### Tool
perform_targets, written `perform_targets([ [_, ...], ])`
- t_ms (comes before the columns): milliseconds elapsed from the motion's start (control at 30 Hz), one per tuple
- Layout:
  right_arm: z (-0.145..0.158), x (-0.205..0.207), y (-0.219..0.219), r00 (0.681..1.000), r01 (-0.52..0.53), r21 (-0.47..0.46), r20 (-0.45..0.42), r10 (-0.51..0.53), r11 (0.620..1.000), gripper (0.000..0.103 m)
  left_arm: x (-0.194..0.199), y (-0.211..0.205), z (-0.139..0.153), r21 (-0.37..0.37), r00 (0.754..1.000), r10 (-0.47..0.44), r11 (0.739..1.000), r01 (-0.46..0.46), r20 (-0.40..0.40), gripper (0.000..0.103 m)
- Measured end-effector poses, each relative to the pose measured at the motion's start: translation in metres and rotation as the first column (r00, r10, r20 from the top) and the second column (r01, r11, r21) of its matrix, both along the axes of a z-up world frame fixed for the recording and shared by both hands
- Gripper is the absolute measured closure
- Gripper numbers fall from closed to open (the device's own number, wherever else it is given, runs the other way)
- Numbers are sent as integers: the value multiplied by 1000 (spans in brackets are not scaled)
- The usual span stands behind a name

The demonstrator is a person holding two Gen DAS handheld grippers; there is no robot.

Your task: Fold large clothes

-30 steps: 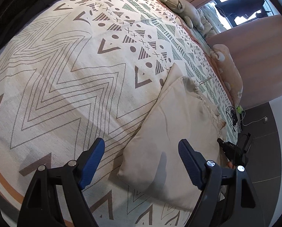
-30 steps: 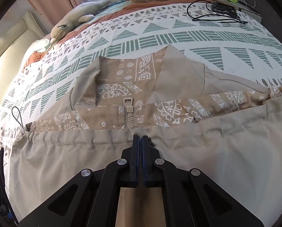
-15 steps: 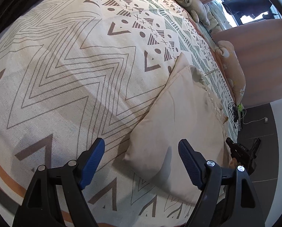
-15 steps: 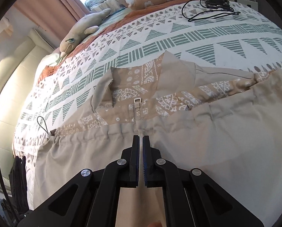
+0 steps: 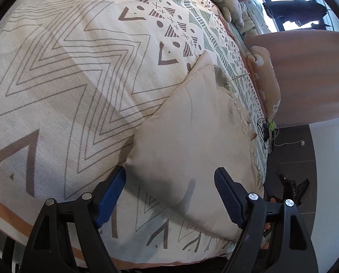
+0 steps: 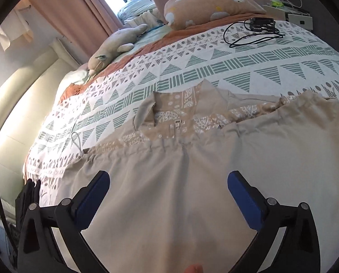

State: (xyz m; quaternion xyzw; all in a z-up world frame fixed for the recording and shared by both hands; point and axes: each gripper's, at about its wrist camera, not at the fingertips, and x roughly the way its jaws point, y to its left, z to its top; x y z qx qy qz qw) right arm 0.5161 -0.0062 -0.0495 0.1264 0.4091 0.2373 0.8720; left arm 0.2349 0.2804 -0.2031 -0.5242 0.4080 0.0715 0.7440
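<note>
Both grippers hover low, jaws spread wide: left gripper (image 5: 169,195) over the folded beige fabric jacket's (image 5: 192,141) corner, right gripper (image 6: 168,195) facing its collar, the hem lying crosswise.

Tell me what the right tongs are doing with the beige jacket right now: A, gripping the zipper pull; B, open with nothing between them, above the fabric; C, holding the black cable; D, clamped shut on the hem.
B: the right tongs stand wide apart over the beige jacket, with nothing pinched between the blue pads; the zipper pull lies farther ahead, untouched.
</note>
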Motion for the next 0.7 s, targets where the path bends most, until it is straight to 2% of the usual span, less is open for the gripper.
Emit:
perform_targets([
  [100,5,-13,-11,1000,-8,23,-6,8,1000,0,7,-6,-3,-44,1000,-10,999,11,28,22],
  [200,14,-27,-16,1000,-16,10,15,16,1000,0,16,-10,-2,-9,1000,-4,1000,5,20,22],
  [300,15,-50,-21,998,-46,-13,36,46,999,0,24,-10,-5,-21,1000,13,1000,-12,28,22],
  [400,15,-74,-25,995,-88,6,43,87,996,2,26,-9,-7,-31,998,37,999,-35,47,22],
  [433,15,-80,-28,994,-99,10,45,98,995,6,27,-9,-6,-29,998,41,999,-40,50,24],
  [500,13,-93,-31,992,-120,4,49,120,993,15,27,-10,-3,-10,997,51,999,-50,49,34],
  [567,9,-103,-35,989,-139,-6,44,139,990,31,24,-12,4,-5,995,53,999,-53,84,46],
  [600,6,-107,-38,989,-146,-7,37,146,989,34,22,-13,9,-9,992,53,999,-52,116,47],
  [667,-3,-113,-42,988,-155,7,8,155,988,49,18,-14,18,-15,983,50,999,-48,178,48],
  [700,-8,-115,-44,987,-157,18,-10,157,987,52,17,-15,22,-16,979,46,999,-44,201,48],
])
